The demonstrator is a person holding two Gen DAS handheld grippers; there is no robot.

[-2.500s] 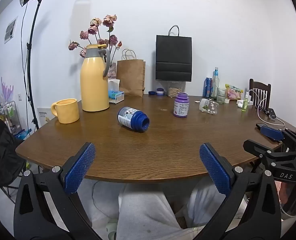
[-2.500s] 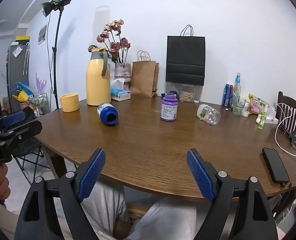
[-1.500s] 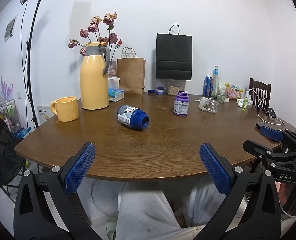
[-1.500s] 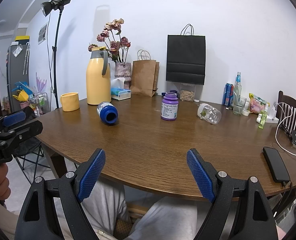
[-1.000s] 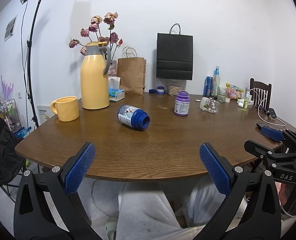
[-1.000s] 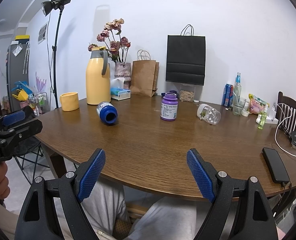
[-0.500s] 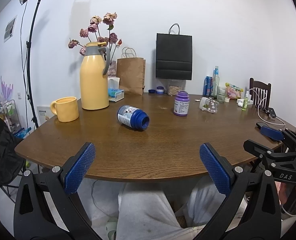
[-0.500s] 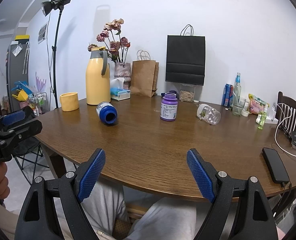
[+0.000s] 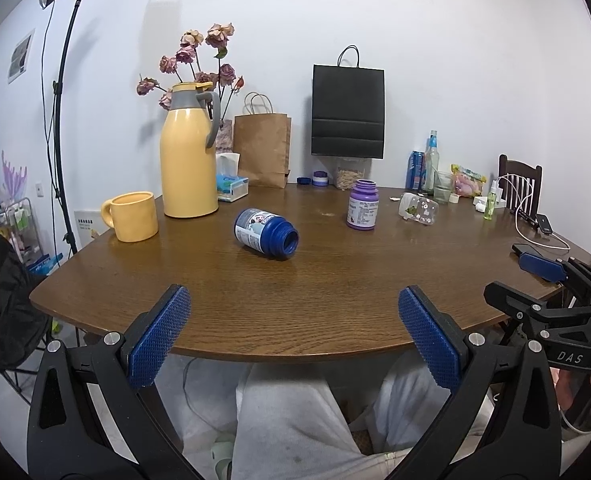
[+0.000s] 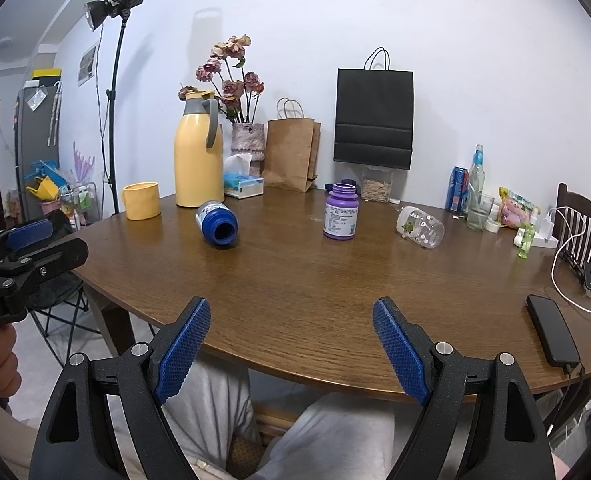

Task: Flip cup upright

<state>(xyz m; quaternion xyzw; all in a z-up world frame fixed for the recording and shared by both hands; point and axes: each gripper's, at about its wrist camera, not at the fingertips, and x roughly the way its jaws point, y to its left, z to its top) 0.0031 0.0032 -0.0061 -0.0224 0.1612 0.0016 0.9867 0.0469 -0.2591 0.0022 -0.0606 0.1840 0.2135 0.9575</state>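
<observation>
No visible change since earlier.

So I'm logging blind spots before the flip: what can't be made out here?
- Blue bottle: label print too small, both views.
- Clear bottle: lying down; contents unclear, right wrist view.
- Table: underside hidden by its top.
- Yellow mug: handle hidden behind its body, right wrist view.

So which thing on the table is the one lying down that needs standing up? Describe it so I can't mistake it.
Start at the tall yellow thermos jug on the brown wooden table. Just in front of it, to its right, lies the blue bottle with a white label. Unlike the upright purple bottle and the clear tipped jar, it is opaque blue, on its side, its open mouth facing the camera.
</observation>
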